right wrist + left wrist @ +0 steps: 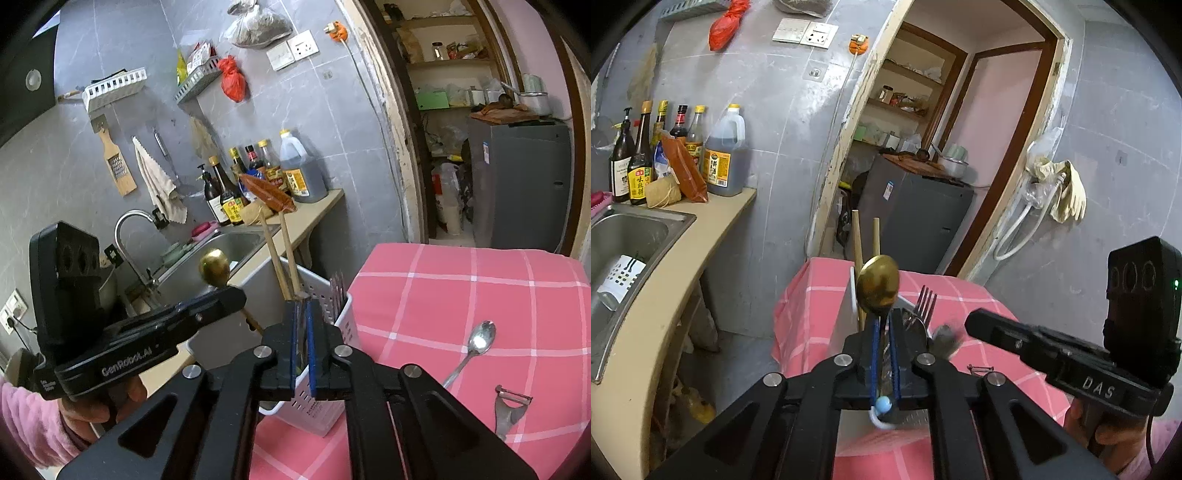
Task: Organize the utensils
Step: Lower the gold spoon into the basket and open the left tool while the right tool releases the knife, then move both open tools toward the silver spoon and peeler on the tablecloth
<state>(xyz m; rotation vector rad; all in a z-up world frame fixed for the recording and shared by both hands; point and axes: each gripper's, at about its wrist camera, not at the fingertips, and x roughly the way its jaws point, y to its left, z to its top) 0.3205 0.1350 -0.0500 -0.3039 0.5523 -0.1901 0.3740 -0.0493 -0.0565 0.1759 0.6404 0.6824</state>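
Left tongs (884,332) clamped on brass spoon (878,282) handle above white utensil caddy (325,398). Right tongs (302,325) narrow, nothing visibly held; chopsticks (284,258) and fork (925,301) stand in caddy.

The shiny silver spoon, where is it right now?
In the right wrist view, the silver spoon lies on the pink checked cloth, right of the white utensil holder, with the peeler just below it.

A: Your left gripper (884,354) covers the gold spoon's (878,285) handle; you can't tell what the pads press.

B: Your right gripper (302,354) blocks the white holder's (347,325) inside. The peeler (511,408) is partly covered too.
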